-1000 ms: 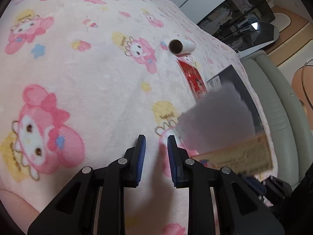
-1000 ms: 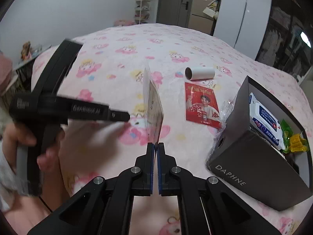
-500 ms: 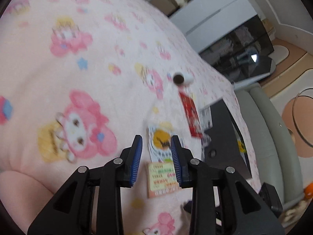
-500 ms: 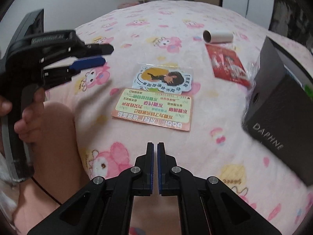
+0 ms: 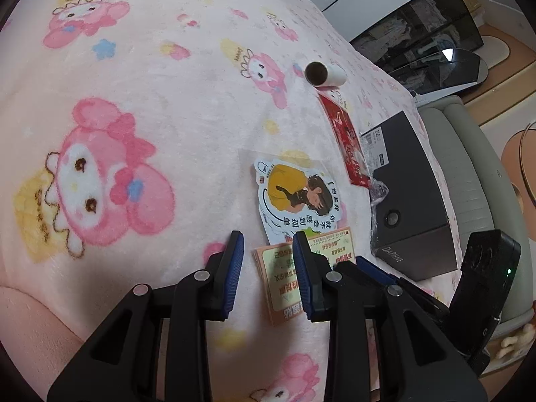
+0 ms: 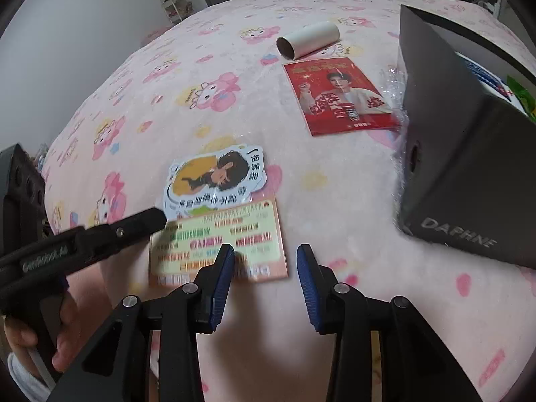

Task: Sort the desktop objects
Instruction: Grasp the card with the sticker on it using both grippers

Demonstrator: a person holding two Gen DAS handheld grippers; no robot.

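Both tools hang with jaws wide and empty over a pink cartoon-print blanket (image 5: 140, 77). In the left wrist view, the left tool (image 5: 268, 264) sits at lower centre of the frame, above the near edge of an orange-bordered card (image 5: 284, 281), with the right tool's dark body (image 5: 482, 294) at lower right. The right wrist view shows the right tool (image 6: 264, 274) low in the frame just beside the same card (image 6: 221, 244), and the left tool's tip (image 6: 144, 221) reaching in from the left edge, held by a hand (image 6: 40, 338). Touching the card's far edge lies a die-cut cartoon sticker (image 6: 214, 181). Beyond lie a red printed card (image 6: 338, 97) and a cardboard tube (image 6: 308, 43). Only the right view looks into the black box (image 6: 462, 154) at right, showing packets inside; the left view shows its closed sides alone.
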